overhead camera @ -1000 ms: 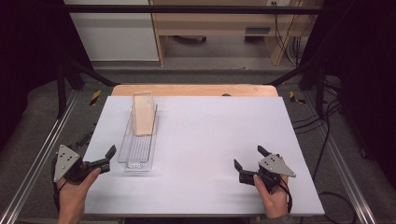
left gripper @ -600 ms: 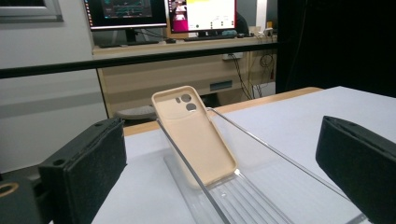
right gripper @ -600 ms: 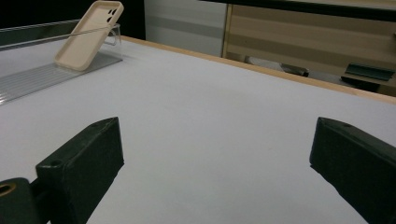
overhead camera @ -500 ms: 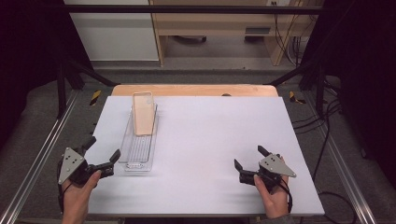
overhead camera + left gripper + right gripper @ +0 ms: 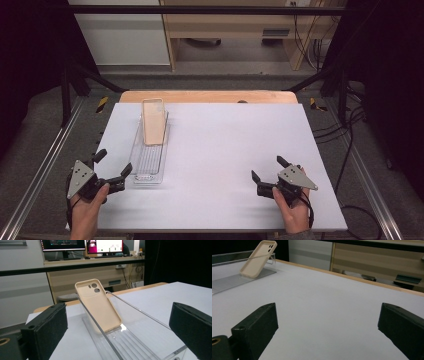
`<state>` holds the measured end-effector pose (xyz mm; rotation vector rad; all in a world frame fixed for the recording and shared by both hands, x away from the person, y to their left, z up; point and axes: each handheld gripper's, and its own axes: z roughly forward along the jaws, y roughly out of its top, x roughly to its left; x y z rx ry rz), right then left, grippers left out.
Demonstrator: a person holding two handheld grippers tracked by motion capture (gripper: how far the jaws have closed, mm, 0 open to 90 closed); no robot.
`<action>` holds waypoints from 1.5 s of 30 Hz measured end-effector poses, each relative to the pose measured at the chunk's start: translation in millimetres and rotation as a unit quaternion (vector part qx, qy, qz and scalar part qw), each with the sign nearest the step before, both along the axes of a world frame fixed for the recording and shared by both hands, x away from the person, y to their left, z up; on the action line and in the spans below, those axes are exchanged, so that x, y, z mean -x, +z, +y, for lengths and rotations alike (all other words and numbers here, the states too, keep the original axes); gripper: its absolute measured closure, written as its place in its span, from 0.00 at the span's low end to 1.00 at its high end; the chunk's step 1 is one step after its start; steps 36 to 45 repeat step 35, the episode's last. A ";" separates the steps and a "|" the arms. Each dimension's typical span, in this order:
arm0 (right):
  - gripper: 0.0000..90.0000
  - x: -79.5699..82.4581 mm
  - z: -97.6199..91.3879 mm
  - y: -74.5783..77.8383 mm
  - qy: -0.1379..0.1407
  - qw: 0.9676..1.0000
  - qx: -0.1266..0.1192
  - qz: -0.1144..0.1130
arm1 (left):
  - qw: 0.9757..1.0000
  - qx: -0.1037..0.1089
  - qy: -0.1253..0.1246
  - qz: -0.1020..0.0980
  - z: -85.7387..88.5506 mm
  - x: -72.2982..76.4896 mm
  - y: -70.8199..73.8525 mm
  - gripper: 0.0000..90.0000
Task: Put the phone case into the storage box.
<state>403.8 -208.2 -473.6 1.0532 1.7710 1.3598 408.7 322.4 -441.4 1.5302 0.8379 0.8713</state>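
High view, left claw [image 5: 113,167]: jaws wide apart, holding nothing, just beside tray's near end.
Right claw [image 5: 268,170]: jaws apart, holding nothing, low over bare tabletop [image 5: 225,140].
Phone case [image 5: 153,121]: beige, tilted against far end of clear tray [image 5: 149,165].

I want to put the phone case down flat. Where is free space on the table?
The wide white stretch between the clear tray and the right gripper is bare. It is tight only at the tray's near end, beside the left gripper.
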 end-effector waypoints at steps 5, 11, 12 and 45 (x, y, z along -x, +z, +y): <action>0.03 0.0 -1.4 0.0 -0.002 1.000 0.000 -0.001 | 1.000 0.002 -0.003 0.005 -0.5 0.2 -4.0 0.02; 0.03 -0.4 -4.3 -0.5 -0.006 1.000 0.002 -0.006 | 1.000 0.007 -0.006 0.009 -1.7 -0.1 -8.5 0.02; 0.03 -0.7 -4.9 -0.7 -0.007 1.000 0.002 -0.008 | 1.000 0.006 -0.006 0.010 -1.8 -0.2 -9.2 0.02; 0.03 -14.5 -33.9 -13.2 -0.023 0.999 0.014 -0.020 | 1.000 0.022 0.005 0.001 -5.4 6.8 -21.5 0.02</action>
